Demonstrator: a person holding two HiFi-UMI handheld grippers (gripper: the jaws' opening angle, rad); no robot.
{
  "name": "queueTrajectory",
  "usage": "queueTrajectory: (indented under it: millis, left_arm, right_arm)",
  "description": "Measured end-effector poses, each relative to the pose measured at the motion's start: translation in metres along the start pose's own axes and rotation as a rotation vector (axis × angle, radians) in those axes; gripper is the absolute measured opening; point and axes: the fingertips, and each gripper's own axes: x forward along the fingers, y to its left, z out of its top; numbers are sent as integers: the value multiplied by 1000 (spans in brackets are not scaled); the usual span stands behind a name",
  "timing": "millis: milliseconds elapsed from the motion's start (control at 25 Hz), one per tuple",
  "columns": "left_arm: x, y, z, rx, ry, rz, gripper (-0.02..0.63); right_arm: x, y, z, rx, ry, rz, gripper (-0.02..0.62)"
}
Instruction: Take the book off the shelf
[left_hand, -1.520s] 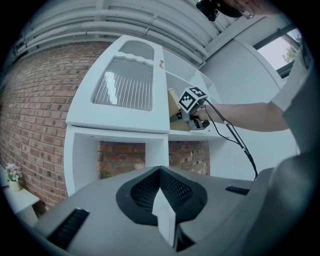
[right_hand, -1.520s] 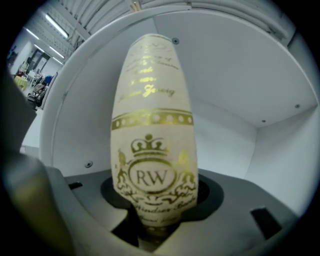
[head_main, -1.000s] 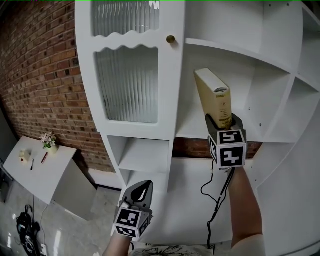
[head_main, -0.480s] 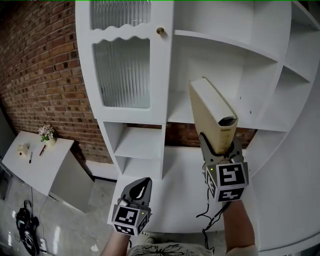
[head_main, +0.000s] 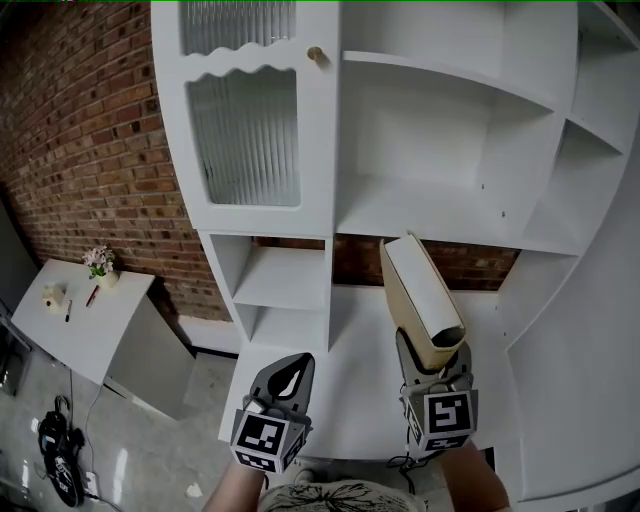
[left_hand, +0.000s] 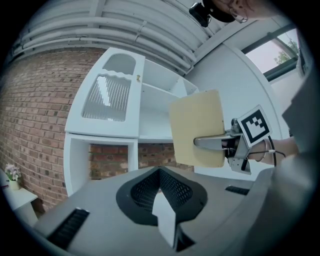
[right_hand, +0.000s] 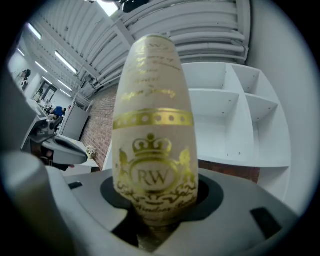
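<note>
A cream hardback book (head_main: 420, 295) with a gold crown and the letters RW on its spine (right_hand: 155, 130) stands upright in my right gripper (head_main: 432, 362), which is shut on its lower end. The book hangs in the air in front of the white shelf unit (head_main: 440, 215), below the open compartment and clear of its boards. In the left gripper view the book (left_hand: 197, 127) shows side-on, with the right gripper (left_hand: 220, 142) clamped across it. My left gripper (head_main: 283, 380) is low at the left, shut, with nothing in it.
A cabinet door with ribbed glass (head_main: 245, 130) and a brass knob (head_main: 315, 54) fills the unit's left half. A small white table (head_main: 85, 320) with a flower pot (head_main: 100, 265) stands by the brick wall (head_main: 90, 150). Cables lie on the floor (head_main: 55, 445).
My right gripper has carried the book down and back out of the shelf compartment towards the person. The left gripper has barely moved.
</note>
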Motion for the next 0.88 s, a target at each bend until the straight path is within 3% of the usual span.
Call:
queueTrajectory:
  millis: [280, 880]
  left_arm:
    - [5, -5, -12, 12, 23, -14, 15]
    - [22, -4, -21, 10, 59, -38, 15]
  right_arm:
    - [-11, 13, -62, 162, 82, 34, 224]
    - [-7, 18, -84, 187, 114, 22, 222]
